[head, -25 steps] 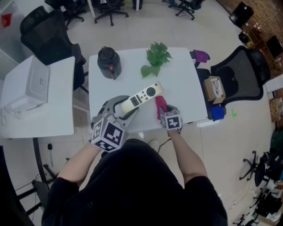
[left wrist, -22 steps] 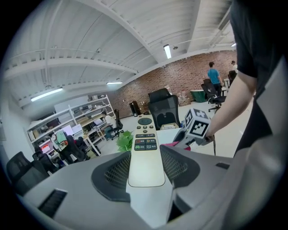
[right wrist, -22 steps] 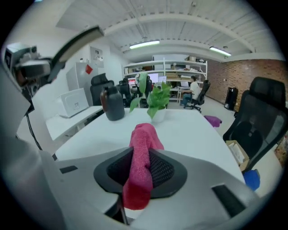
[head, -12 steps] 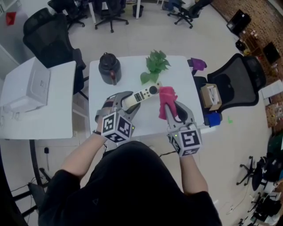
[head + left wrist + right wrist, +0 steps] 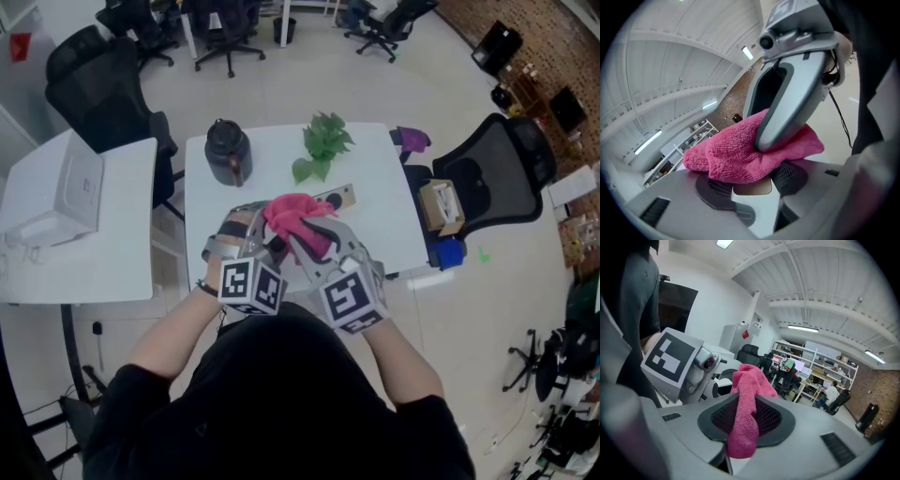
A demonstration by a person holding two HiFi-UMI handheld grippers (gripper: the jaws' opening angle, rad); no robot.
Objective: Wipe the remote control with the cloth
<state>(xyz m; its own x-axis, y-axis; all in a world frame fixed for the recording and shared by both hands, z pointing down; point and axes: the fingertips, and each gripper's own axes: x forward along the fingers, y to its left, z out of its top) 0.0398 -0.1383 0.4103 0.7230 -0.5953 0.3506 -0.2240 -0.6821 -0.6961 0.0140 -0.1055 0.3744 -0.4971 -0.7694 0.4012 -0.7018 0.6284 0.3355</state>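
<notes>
The remote [image 5: 340, 199] sits over the white table [image 5: 384, 169], clamped between the left gripper's [image 5: 255, 230] jaws. The pink cloth [image 5: 296, 216] lies across it, pinched in the right gripper [image 5: 314, 240]. Behind stand a plant [image 5: 323, 142] and a dark jug [image 5: 229, 153]

A black jug [image 5: 229, 153] and green plant [image 5: 322, 145] stand on a white table [image 5: 380, 211].

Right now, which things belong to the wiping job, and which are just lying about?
Job: cloth, remote.
Lying about: jug, plant, purple object, box.
</notes>
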